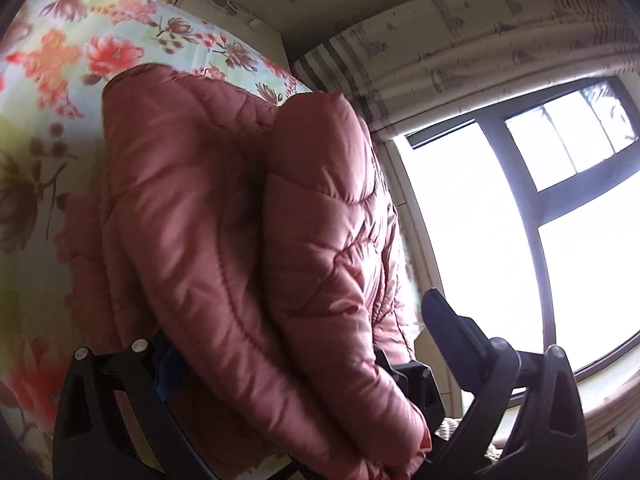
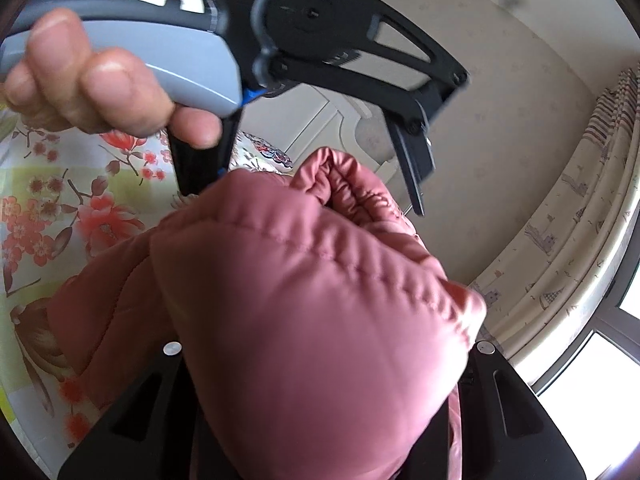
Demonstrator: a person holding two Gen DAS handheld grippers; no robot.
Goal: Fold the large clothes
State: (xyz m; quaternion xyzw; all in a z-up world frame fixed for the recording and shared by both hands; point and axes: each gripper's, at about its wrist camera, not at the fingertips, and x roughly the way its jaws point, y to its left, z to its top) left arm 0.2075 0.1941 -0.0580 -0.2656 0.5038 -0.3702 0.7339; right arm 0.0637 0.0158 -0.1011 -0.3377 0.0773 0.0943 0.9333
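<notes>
The left gripper (image 2: 312,184) has a grey moulded handle body with white rectangular labels on its upper face and a dark band. Forward of the handle sits a black round hub. Black link arms with triangular cut-outs carry flat black fingers (image 2: 412,168). A small blue part shows near the handle's front edge. The bare left hand (image 2: 96,80) shows no sleeve or glove. The right gripper (image 2: 328,344) has matching black arms, each bearing a round silver fastener (image 2: 172,348).

Puffy pink quilted jacket (image 2: 320,300) fills the gap between the right gripper's (image 2: 328,360) fingers. Beyond their tips, the black left gripper (image 2: 320,200) and a hand (image 2: 100,88) block passage; floral bedsheet (image 2: 60,208) left of them lies bare.
</notes>
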